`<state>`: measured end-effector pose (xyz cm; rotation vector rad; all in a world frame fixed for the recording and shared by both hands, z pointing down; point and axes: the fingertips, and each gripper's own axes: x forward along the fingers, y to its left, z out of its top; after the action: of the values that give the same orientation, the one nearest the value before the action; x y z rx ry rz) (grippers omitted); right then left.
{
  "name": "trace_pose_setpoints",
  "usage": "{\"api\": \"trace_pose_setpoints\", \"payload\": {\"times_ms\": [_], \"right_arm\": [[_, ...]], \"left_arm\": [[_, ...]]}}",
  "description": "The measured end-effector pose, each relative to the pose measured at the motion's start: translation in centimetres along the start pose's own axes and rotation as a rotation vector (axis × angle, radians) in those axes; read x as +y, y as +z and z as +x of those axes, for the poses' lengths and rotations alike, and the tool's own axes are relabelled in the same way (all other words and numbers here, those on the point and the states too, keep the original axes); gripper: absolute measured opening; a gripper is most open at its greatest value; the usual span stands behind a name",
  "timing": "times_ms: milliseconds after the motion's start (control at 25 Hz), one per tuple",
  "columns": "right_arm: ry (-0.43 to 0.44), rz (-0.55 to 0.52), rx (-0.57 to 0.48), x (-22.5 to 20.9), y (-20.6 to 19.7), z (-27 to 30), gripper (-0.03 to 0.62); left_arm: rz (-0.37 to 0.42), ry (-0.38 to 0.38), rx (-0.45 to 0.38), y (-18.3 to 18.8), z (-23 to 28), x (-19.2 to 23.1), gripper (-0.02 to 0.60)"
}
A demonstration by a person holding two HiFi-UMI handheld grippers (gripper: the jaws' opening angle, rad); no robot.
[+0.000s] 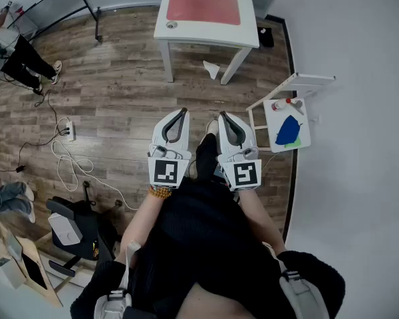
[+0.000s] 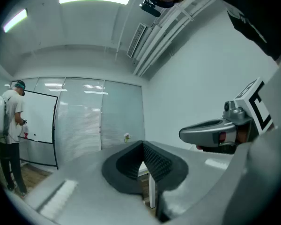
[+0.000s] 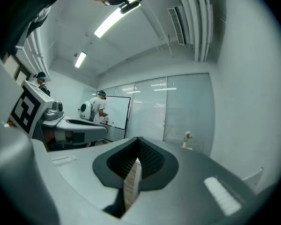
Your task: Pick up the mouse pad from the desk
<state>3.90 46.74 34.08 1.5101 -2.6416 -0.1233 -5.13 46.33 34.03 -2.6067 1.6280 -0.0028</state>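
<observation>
The red mouse pad (image 1: 204, 3) lies flat on the white table (image 1: 165, 28) at the far end of the room and covers most of its top. A small round thing (image 1: 171, 24) sits on the table's near left corner, just beside the pad. A scrap of white paper (image 1: 212, 69) lies on the wood floor (image 1: 120, 78) under the table.

The person stands well apart from the table and holds both tools side by side at the waist, level and pointing toward it. The left hand-held gripper (image 1: 183, 111) has its jaws together, the ribbed pads (image 2: 157, 161) meeting at the tips with nothing between them. The right hand-held gripper (image 1: 221, 115) is closed the same way and also holds nothing. Neither touches the mouse pad.

To the right, near the wall, a small white stand (image 1: 304, 138) carries a blue thing (image 1: 288, 131). On the left, cables (image 1: 66, 158) and a power strip (image 1: 69, 130) lie on the floor, with a dark chair (image 1: 76, 228) nearer. Both gripper views show another person (image 3: 96, 109) standing at a whiteboard (image 3: 117, 111) by a glass wall.
</observation>
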Motion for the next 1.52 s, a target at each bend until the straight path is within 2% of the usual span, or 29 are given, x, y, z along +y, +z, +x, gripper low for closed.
{"api": "trace_pose_setpoints", "payload": {"times_ms": [200, 440, 600, 1040, 1240, 1520], "right_arm": [[0.037, -0.006, 0.049, -1.5, -1.7, 2.1, 0.026], [0.04, 0.003, 0.038, -4.5, -1.6, 6.8, 0.026], [0.028, 0.002, 0.013, -8.1, -0.9, 10.1, 0.026], [0.04, 0.012, 0.073, -18.1, -2.4, 18.4, 0.026], [0.066, 0.032, 0.078, -22.9, -3.7, 22.1, 0.026], [0.032, 0.097, 0.121, -29.5, -7.0, 24.6, 0.026]], "left_arm": [[0.018, -0.007, 0.001, -0.3, 2.6, 0.9, 0.0], [-0.002, 0.014, 0.024, -1.2, 6.9, 3.3, 0.0], [0.024, 0.006, 0.033, -1.2, 11.3, 4.1, 0.0], [0.06, 0.031, 0.048, -0.6, 23.9, 6.3, 0.0], [0.074, 0.048, 0.102, -2.0, 29.3, 6.5, 0.0], [0.111, 0.051, 0.159, -3.8, 34.4, 6.2, 0.0]]}}
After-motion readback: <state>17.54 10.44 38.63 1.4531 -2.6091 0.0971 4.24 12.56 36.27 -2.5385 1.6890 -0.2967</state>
